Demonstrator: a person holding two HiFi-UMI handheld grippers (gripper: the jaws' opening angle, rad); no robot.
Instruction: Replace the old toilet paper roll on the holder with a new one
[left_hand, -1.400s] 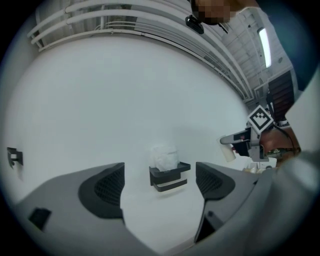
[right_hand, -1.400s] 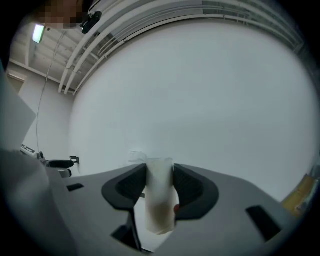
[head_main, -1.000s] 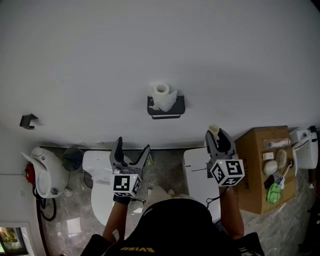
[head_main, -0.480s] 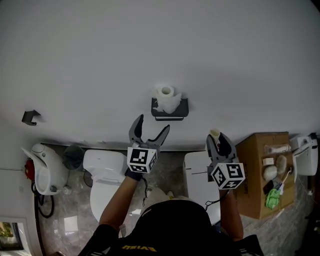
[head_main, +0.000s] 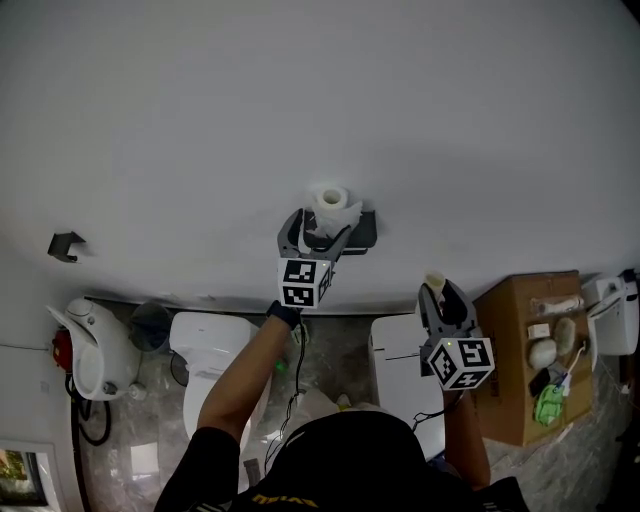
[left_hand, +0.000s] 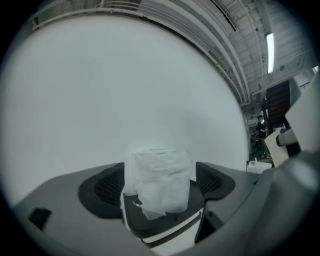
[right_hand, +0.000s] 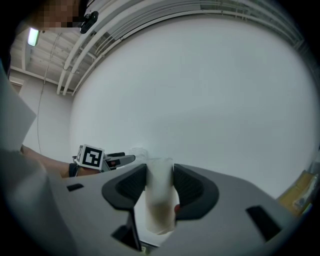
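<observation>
A small white toilet paper roll (head_main: 328, 200) stands upright on the black wall holder (head_main: 364, 231). My left gripper (head_main: 318, 228) is stretched out to it, open, with a jaw on each side of the roll. In the left gripper view the roll (left_hand: 159, 175) fills most of the gap between the pads above the holder's shelf (left_hand: 167, 226), with a loose torn sheet hanging in front. My right gripper (head_main: 441, 296) hangs back at the right, shut on a pale cardboard tube (right_hand: 159, 200) that sticks up past its jaws (head_main: 433, 281).
Below the wall stand two white toilets (head_main: 205, 352) (head_main: 398, 350), a dark bin (head_main: 148, 320) and a white fixture (head_main: 85, 335) at the left. A cardboard box (head_main: 505, 345) with small items on it stands at the right. A black hook (head_main: 66, 243) is on the wall.
My left gripper has travelled up and right from above the toilet to the holder, and its jaws now flank the roll. The right gripper has kept still with the tube.
</observation>
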